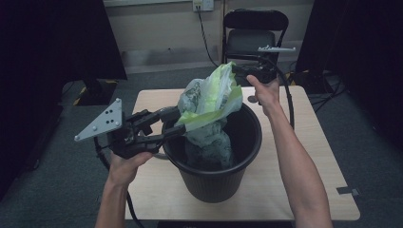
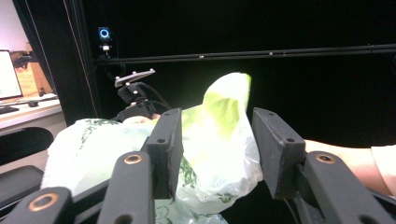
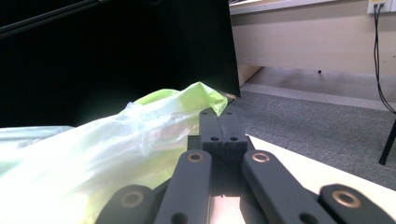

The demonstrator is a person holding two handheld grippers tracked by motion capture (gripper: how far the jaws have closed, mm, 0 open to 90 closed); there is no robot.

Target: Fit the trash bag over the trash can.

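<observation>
On the left I have my left gripper [image 1: 173, 124] at the near-left rim of the black bin [image 1: 247, 142], its jaws spread part way with the plastic bag [image 1: 211, 97] between them. In the left gripper view the bag [image 2: 219, 140] bulges through the gap, lying against the left pad, while the right pad stands just clear of it, so I call it an open, loose hold. The bag itself rises out of the bin's mouth at the middle of the wooden table [image 1: 313, 156], pale green and white, its lower part hanging inside. On the far right, my right gripper [image 1: 236, 69] is pinched tight on the bag's top edge, its jaws [image 3: 223, 130] pressed together.
</observation>
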